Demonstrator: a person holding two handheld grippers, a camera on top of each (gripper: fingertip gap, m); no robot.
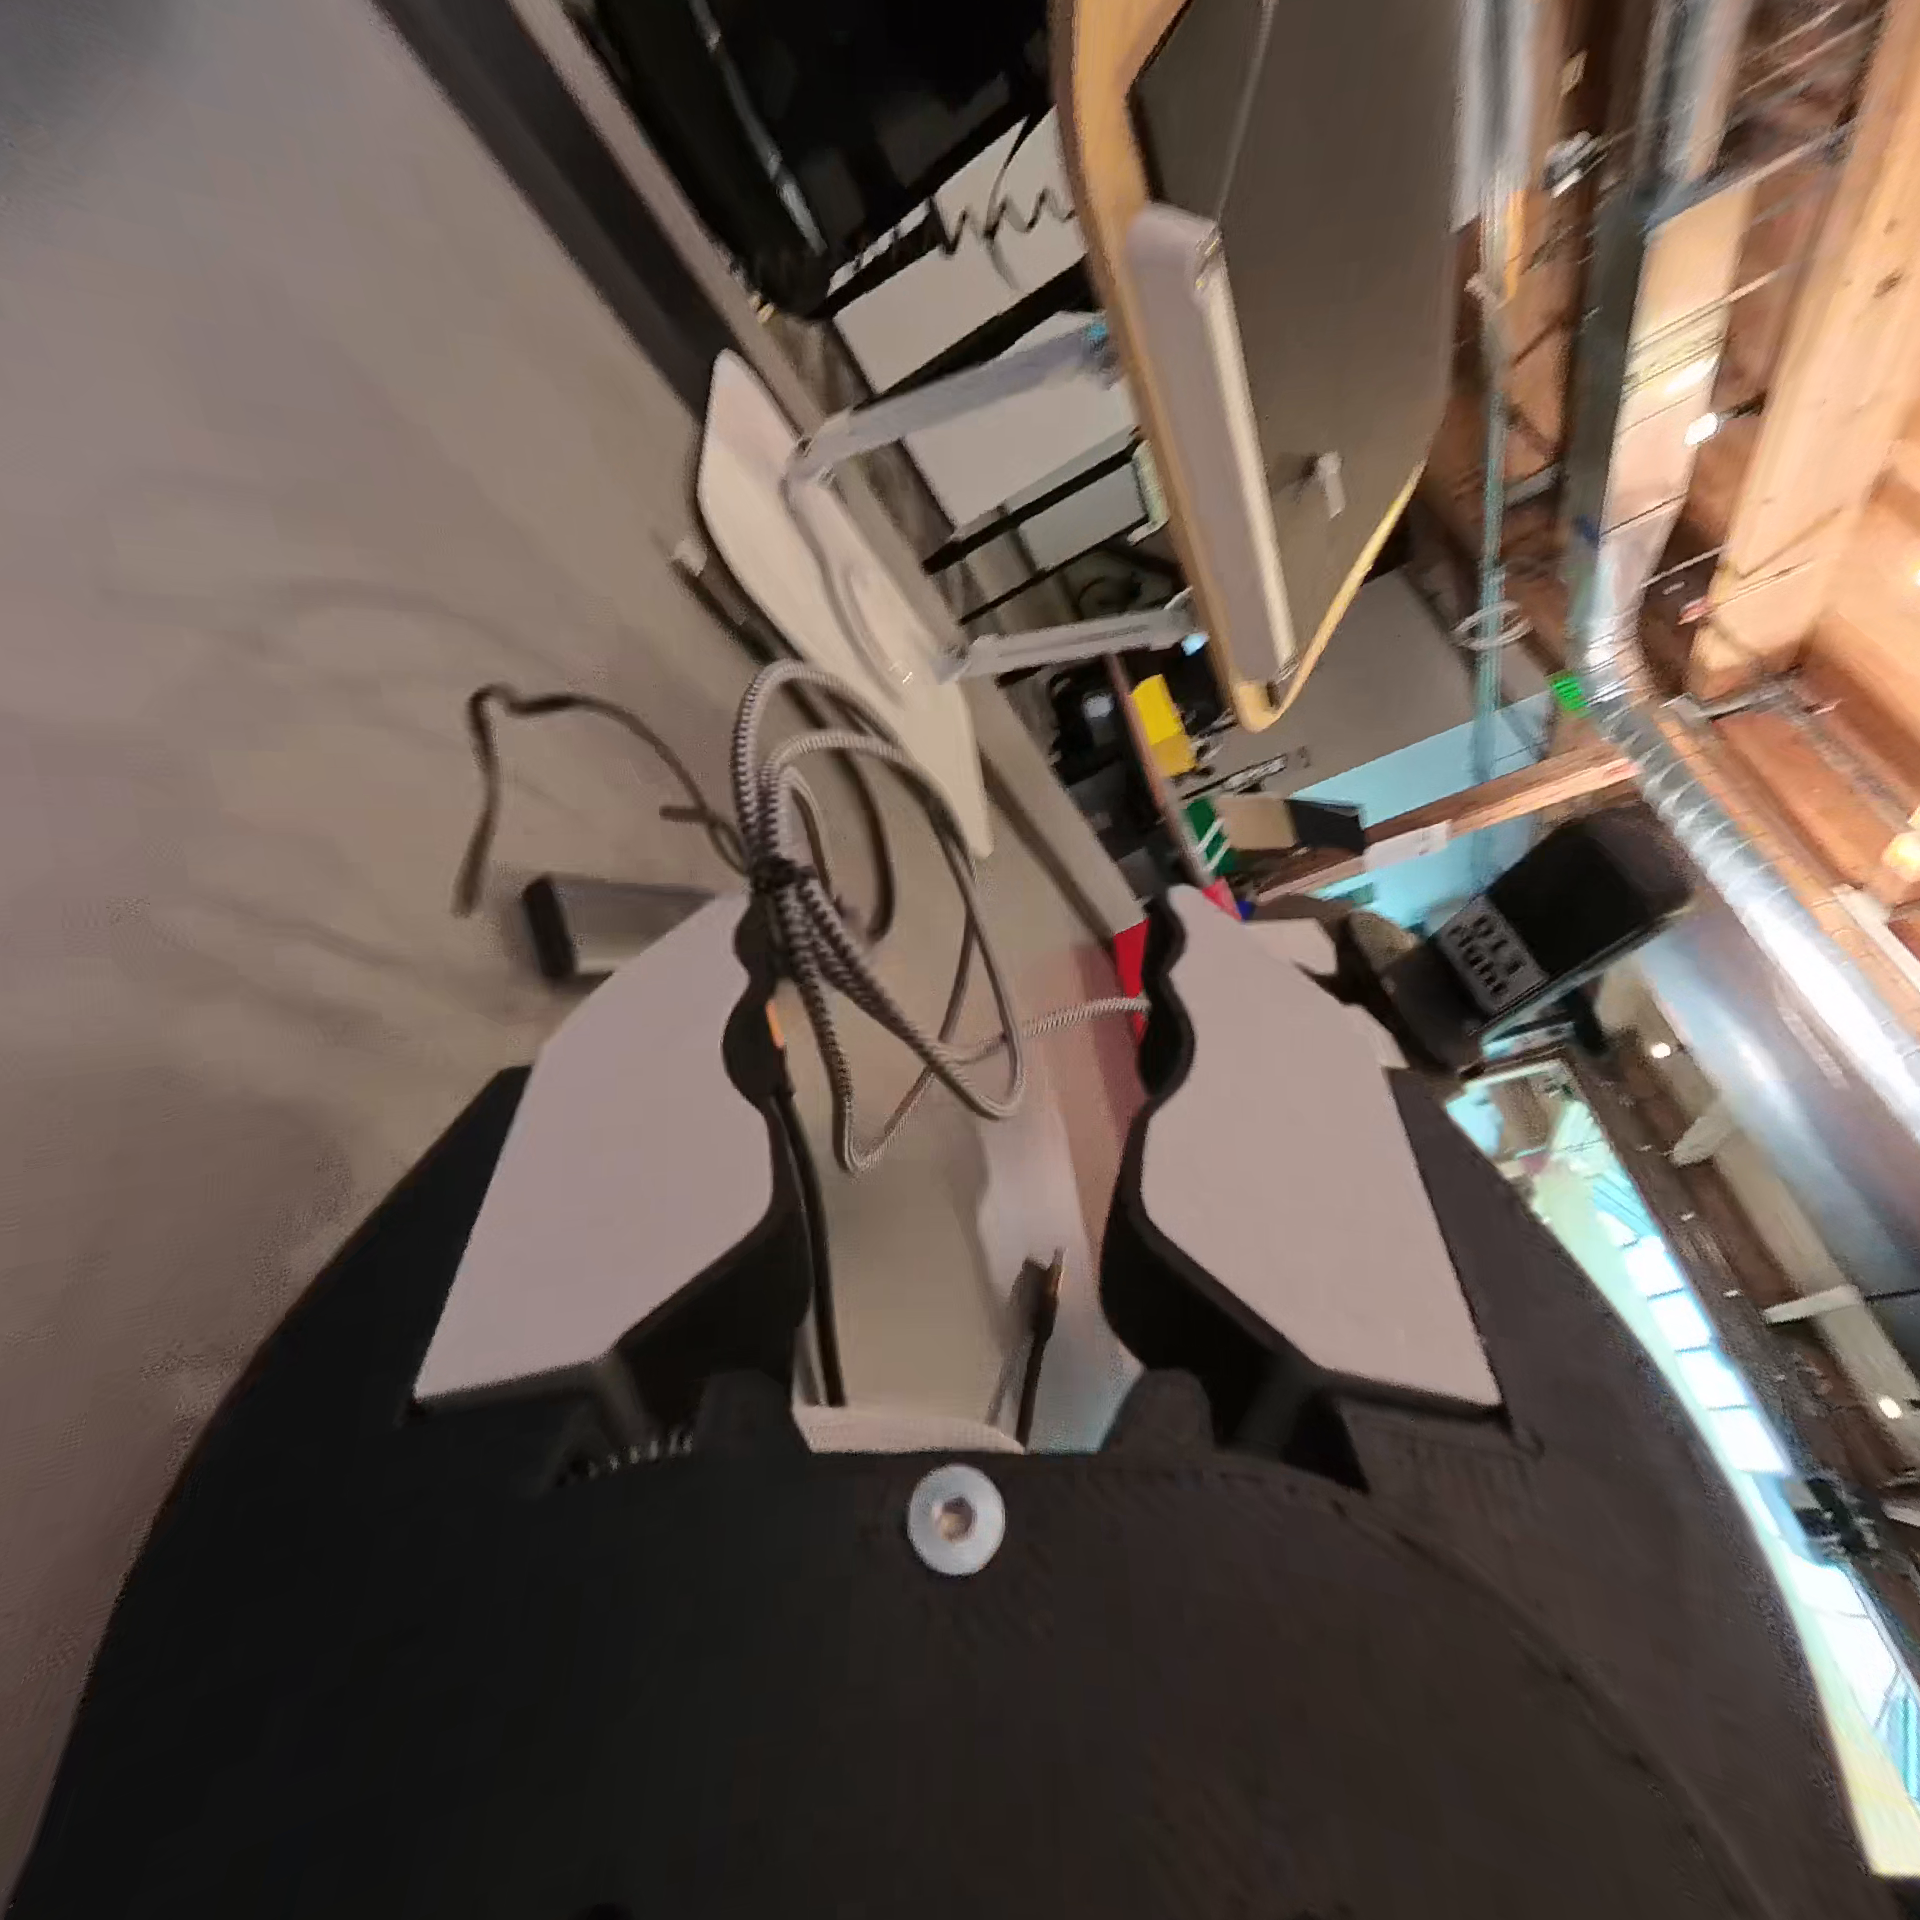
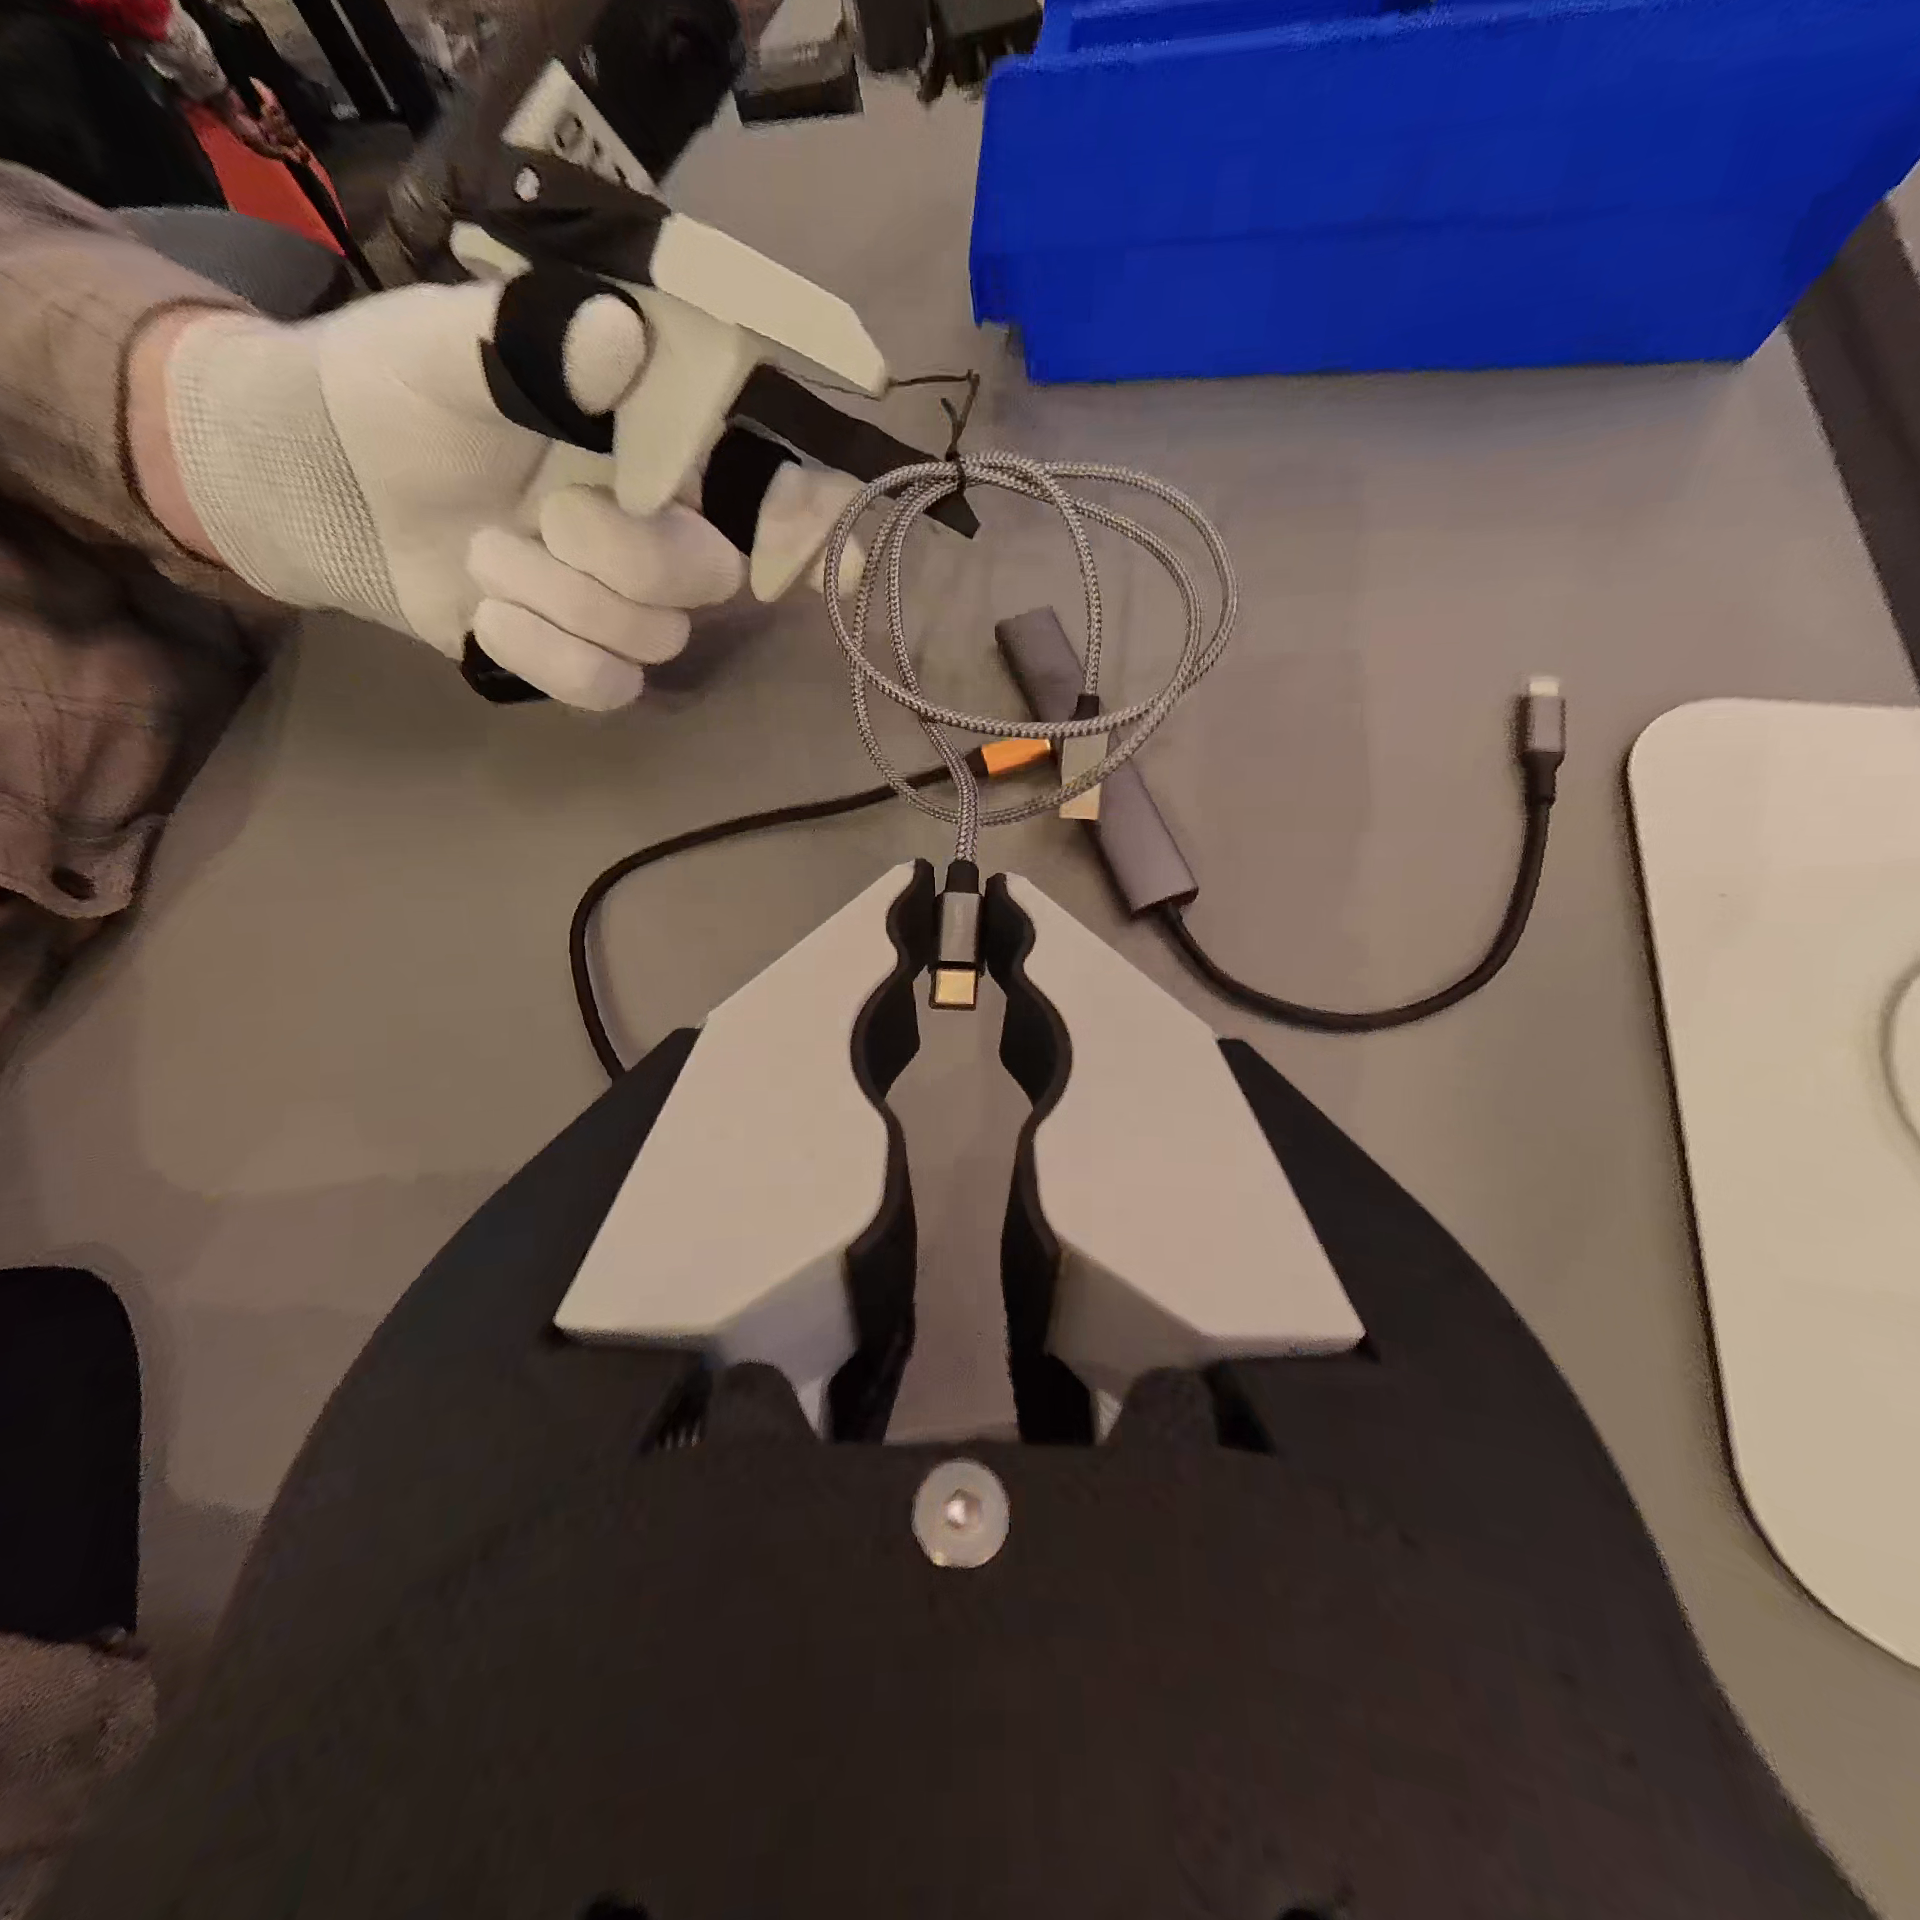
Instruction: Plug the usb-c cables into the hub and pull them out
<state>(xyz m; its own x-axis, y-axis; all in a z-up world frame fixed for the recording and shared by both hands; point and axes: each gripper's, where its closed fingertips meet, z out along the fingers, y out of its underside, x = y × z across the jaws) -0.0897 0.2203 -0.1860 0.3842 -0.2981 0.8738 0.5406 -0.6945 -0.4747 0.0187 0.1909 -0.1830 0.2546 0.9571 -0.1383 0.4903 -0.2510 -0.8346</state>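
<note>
the braided usb-c cable (image 2: 1039, 582) hangs in loops between the two claws, above the grey table (image 2: 1351, 540). the right gripper (image 2: 956, 920) is pressed together on one of its plugs (image 2: 958, 940), the metal tip pointing back toward the camera and the cord rising away past the fingertips. ahead and to the left of that claw, a white-gloved hand (image 2: 436, 488) holds the left gripper (image 2: 920, 416), whose tips sit at the top of the loops where a dark tie (image 2: 951, 462) bundles them; in its own view the left gripper (image 1: 961, 935) has its fingers spread apart, with the bundled loops (image 1: 800, 935) lying against the left finger's tip, and whether that tip actually presses the cable i cannot tell. the grey hub (image 2: 1101, 769) lies flat on the table just beyond the right claw's tips, under the hanging loops, its own short dark cord (image 2: 1455, 977) curling off to the right and ending in a free plug. an orange-collared plug (image 2: 1013, 756) on a black cable rests against the hub. a blue bin (image 2: 1403, 187) stands far ahead to the right, and a white base plate (image 2: 1787, 1039) sits at the right edge.
</note>
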